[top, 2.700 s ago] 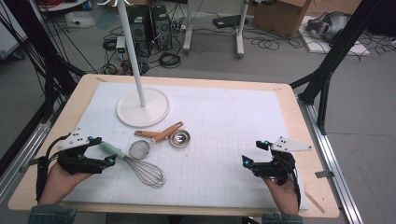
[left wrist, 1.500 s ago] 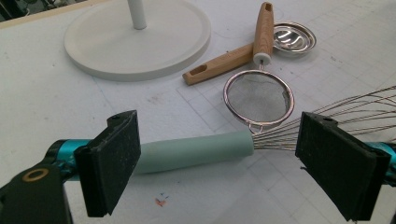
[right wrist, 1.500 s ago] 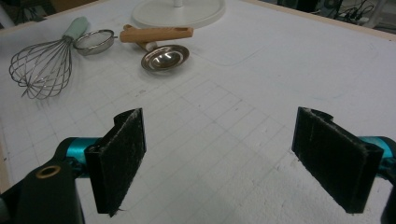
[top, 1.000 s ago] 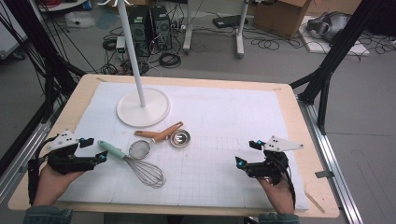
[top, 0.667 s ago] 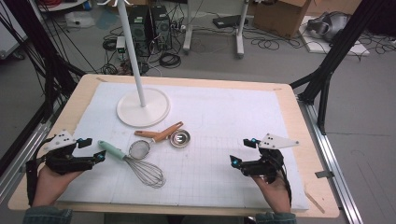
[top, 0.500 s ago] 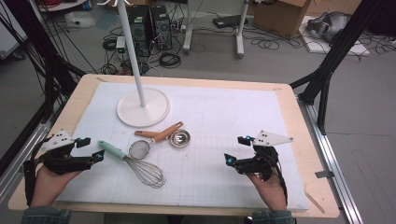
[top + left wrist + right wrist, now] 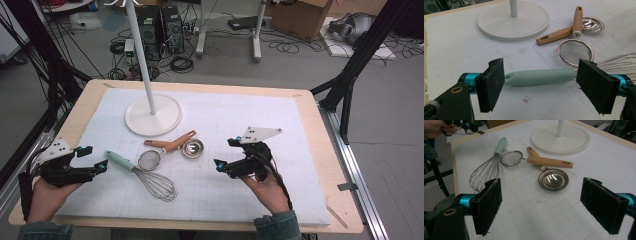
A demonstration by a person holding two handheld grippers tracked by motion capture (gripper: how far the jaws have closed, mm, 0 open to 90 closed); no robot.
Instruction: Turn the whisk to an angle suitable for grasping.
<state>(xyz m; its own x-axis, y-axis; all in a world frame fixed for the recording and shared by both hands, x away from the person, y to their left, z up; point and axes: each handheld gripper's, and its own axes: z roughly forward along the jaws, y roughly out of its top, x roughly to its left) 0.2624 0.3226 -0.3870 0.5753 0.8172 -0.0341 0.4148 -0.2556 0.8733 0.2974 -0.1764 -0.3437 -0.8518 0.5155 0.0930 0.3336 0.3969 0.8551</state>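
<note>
Mint-green plastic forms the handle of the whisk (image 7: 145,175), which lies on the white mat (image 7: 300,150) at about seven o'clock from the mat's centre, handle toward ten o'clock and wire loops toward four. In the left gripper view the handle (image 7: 539,77) lies crosswise just beyond the two pads, neither pad touching it. The left gripper (image 7: 92,162) sits at the mat's nine o'clock edge, its jaws wide and just opened a little further, nothing between them, the tips just short of the handle's end. Just beyond the whisk, toward one o'clock, lies a small mesh strainer (image 7: 150,159) with a wooden handle, crossed by a second wooden handle that belongs to a shiny metal measuring spoon (image 7: 192,148). At twelve o'clock from these stands a white round base (image 7: 152,115) with an upright pole. The right gripper (image 7: 224,156) hovers at three o'clock of the spoon, well apart from the whisk, jaws wide and empty, facing the utensils.
</note>
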